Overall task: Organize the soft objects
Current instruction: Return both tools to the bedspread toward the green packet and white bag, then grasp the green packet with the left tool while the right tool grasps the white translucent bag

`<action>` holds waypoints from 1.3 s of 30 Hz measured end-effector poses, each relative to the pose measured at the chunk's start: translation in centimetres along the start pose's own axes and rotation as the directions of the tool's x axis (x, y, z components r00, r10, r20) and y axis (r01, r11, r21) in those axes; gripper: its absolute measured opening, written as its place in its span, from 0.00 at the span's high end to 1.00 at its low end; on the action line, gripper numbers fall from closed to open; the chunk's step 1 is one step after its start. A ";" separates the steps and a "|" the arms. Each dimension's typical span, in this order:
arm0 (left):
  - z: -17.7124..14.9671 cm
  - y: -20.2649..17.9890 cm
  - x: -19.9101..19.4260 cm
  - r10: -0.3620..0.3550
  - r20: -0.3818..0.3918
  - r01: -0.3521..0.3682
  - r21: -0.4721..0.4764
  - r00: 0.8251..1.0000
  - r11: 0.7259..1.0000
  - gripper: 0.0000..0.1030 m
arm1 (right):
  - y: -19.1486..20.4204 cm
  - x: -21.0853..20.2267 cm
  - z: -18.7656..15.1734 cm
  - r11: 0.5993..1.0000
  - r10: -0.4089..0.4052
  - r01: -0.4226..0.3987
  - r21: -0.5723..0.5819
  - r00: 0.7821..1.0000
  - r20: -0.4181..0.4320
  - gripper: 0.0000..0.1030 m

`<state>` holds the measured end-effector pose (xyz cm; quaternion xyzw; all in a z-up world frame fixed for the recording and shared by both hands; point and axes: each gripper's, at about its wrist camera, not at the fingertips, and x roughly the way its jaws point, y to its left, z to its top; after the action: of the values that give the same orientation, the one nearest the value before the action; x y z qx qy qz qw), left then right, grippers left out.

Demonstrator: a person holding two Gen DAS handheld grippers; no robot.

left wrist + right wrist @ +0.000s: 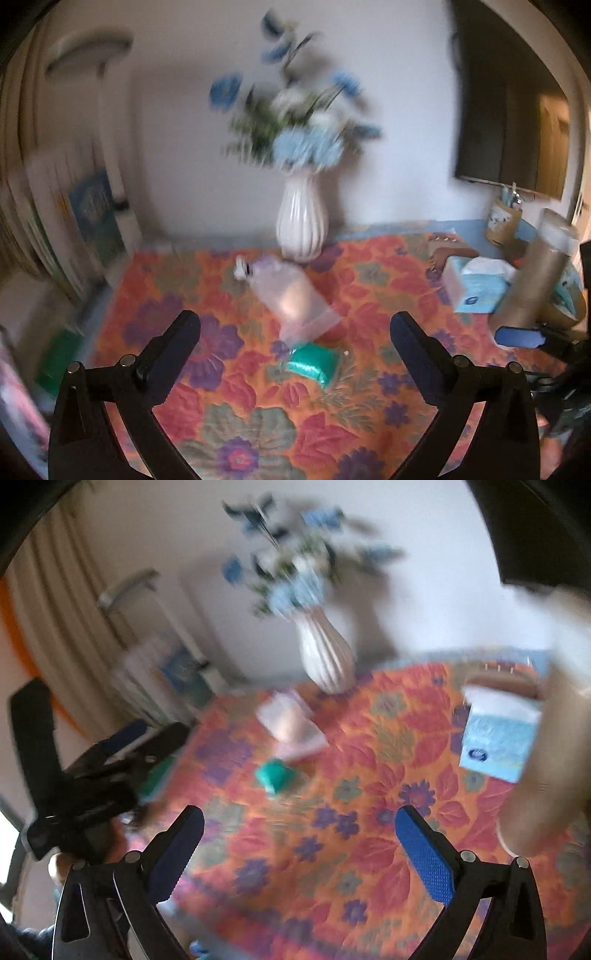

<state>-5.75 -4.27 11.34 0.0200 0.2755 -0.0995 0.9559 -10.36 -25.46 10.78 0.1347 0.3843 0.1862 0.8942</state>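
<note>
A small teal soft packet [314, 363] lies on the floral tablecloth [240, 406], just ahead of my open, empty left gripper [295, 325]. A clear soft pouch with a white cap [291, 295] lies behind it, one corner touching or overlapping the packet. In the right wrist view the packet [275, 773] and pouch [291, 720] lie ahead and left of my open, empty right gripper [299, 819]. The left gripper [110, 760] shows at the left of that view. Both views are blurred.
A white ribbed vase [303, 221] with blue flowers stands at the back by the wall. A blue tissue box [476, 288], a tall cardboard tube [535, 273] and a cup of pens [504, 221] stand at right. Books [74, 229] lean at left.
</note>
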 end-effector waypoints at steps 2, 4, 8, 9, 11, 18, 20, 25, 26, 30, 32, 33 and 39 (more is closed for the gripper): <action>-1.2 1.1 2.6 -0.022 -0.030 0.020 -0.041 0.999 0.999 0.00 | -0.7 3.2 -0.2 0.994 -0.108 0.108 -0.015 0.994 -0.016 0.00; -2.2 1.5 4.5 -0.039 -0.054 0.036 -0.057 0.998 0.998 0.00 | -1.4 4.9 -0.6 0.986 -0.164 0.163 -0.014 0.986 -0.029 0.00; -4.1 1.4 7.1 -0.075 -0.140 0.065 -0.079 0.987 0.995 0.01 | -3.6 8.2 -1.7 0.976 -0.211 0.215 0.044 0.974 -0.086 0.00; -4.0 1.2 7.1 -0.090 -0.138 0.081 -0.069 0.986 0.994 0.01 | -4.1 8.5 -1.5 0.970 -0.228 0.235 0.058 0.968 -0.108 0.00; -4.0 0.7 6.8 -0.082 -0.111 0.077 -0.050 0.990 0.996 0.01 | -4.6 8.6 -1.2 0.962 -0.253 0.261 0.076 0.962 -0.106 0.00; -4.3 0.0 7.4 -0.067 -0.149 0.066 -0.012 0.987 0.998 0.01 | -4.8 8.8 -1.2 0.959 -0.266 0.276 0.072 0.957 -0.118 0.00; -4.3 0.3 7.6 -0.075 -0.158 0.072 -0.029 0.985 0.997 0.01 | -4.3 9.1 -1.2 0.952 -0.295 0.302 0.044 0.947 -0.126 0.00; -4.3 2.2 8.1 -0.119 -0.188 0.095 -0.131 0.975 0.987 0.01 | -3.7 9.7 -1.3 0.933 -0.355 0.359 0.002 0.924 -0.141 0.00; -4.3 2.7 8.1 -0.136 -0.189 0.107 -0.157 0.973 0.982 0.01 | -3.7 9.8 -1.3 0.929 -0.365 0.369 0.003 0.920 -0.143 0.00; -4.4 6.1 7.0 -0.190 -0.133 0.140 -0.315 0.973 0.939 0.01 | -3.6 9.8 -1.2 0.920 -0.387 0.393 0.007 0.908 -0.160 0.00; -4.1 6.4 6.2 -0.203 -0.130 0.156 -0.304 0.970 0.940 0.01 | -3.1 9.5 -1.0 0.929 -0.362 0.371 0.013 0.913 -0.191 0.00; -3.8 6.2 5.9 -0.210 -0.143 0.162 -0.289 0.967 0.943 0.01 | -2.7 9.0 -0.6 0.943 -0.321 0.332 0.022 0.926 -0.200 0.00; -1.9 2.5 6.6 -0.305 -0.215 0.258 -0.222 0.928 0.940 0.01 | -0.3 7.3 5.2 0.966 -0.254 0.257 0.019 0.961 -0.114 0.00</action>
<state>-0.82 -2.85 6.17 -0.0987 0.4002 -0.2064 0.8874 -1.86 -23.03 9.51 0.0886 0.4504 0.0699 0.8857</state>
